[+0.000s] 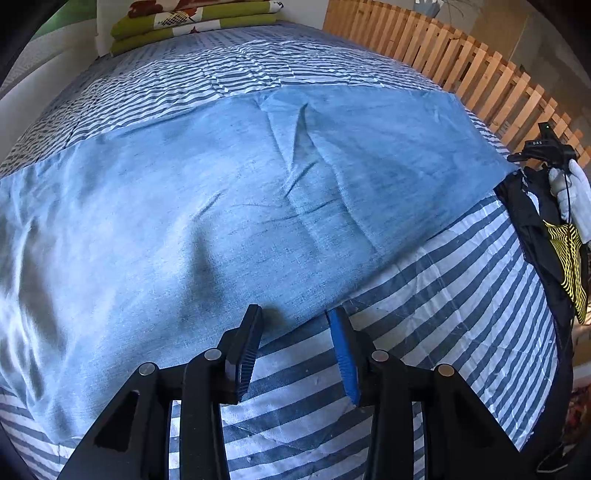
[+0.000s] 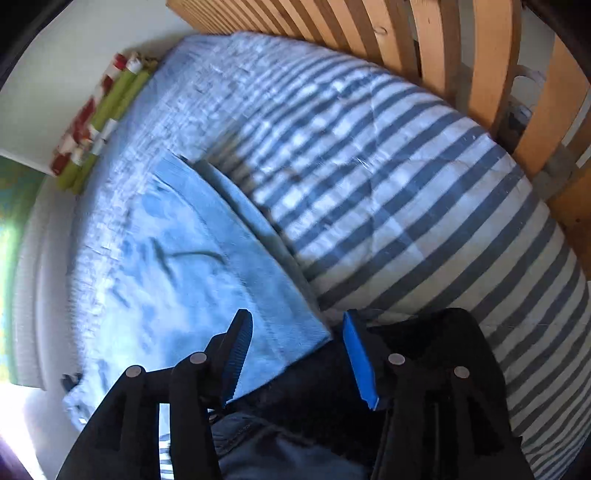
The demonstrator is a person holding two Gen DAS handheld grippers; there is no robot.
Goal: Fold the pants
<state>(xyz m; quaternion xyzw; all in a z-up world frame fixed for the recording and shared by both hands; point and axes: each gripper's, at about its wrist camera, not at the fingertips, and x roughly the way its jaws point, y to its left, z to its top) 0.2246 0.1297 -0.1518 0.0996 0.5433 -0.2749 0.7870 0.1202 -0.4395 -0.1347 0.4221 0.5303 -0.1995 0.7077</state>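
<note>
On one striped bed (image 1: pixel 443 295), one pair of pants (image 1: pixel 221 192).

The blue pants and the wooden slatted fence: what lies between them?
Only striped bedcover lies between pants and fence, seen in the right wrist view.

Striped bed (image 1: pixel 443 266), blue pants (image 1: pixel 221 177) spread flat (wrinkled), folded blankets (image 1: pixel 192 22)

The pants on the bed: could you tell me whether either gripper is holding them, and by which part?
Nothing is held. The left gripper stands open over the near edge of the pants, and the right gripper is open over their corner.
</note>
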